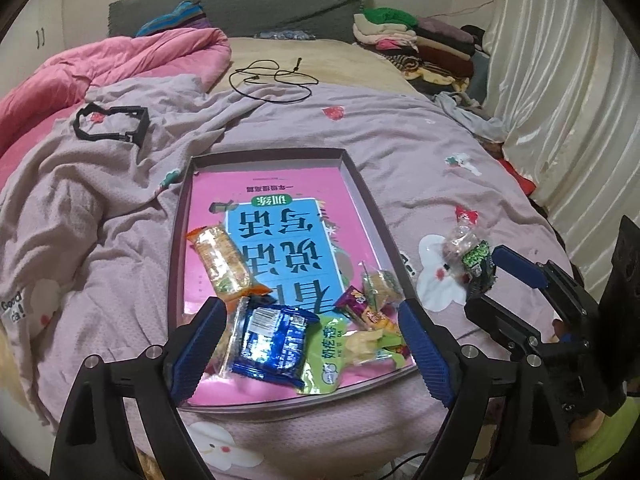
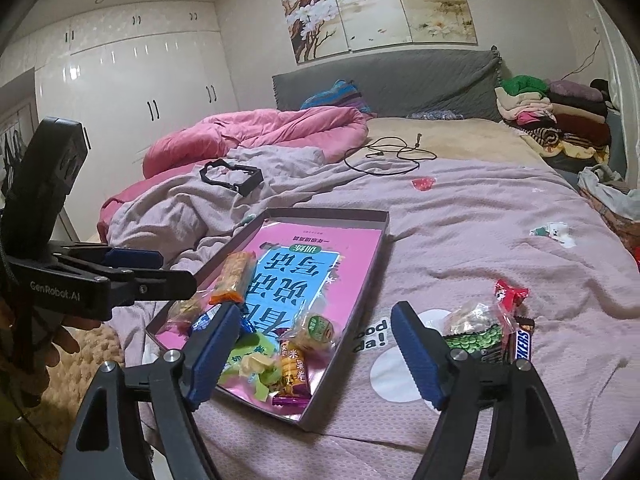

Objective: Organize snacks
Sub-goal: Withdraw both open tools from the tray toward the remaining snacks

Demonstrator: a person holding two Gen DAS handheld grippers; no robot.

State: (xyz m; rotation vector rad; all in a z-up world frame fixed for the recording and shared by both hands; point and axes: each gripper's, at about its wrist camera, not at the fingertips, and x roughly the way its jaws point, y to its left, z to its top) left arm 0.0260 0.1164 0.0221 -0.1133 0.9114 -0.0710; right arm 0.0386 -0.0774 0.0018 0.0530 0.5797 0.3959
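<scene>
I see both hand-held grippers, left (image 1: 312, 344) and right (image 2: 316, 356), released and empty. Six snacks lie in the near end of the shallow box (image 1: 356, 168) on the bed (image 1: 400, 128); four snacks (image 2: 492, 332) lie right of it.

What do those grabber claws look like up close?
Each gripper is black plastic with silver bolts and two long fingers tipped with ridged blue pads. The left gripper has white "GenRobot.AI" lettering on its side. A lime-green sleeve shows behind the right gripper.
</scene>
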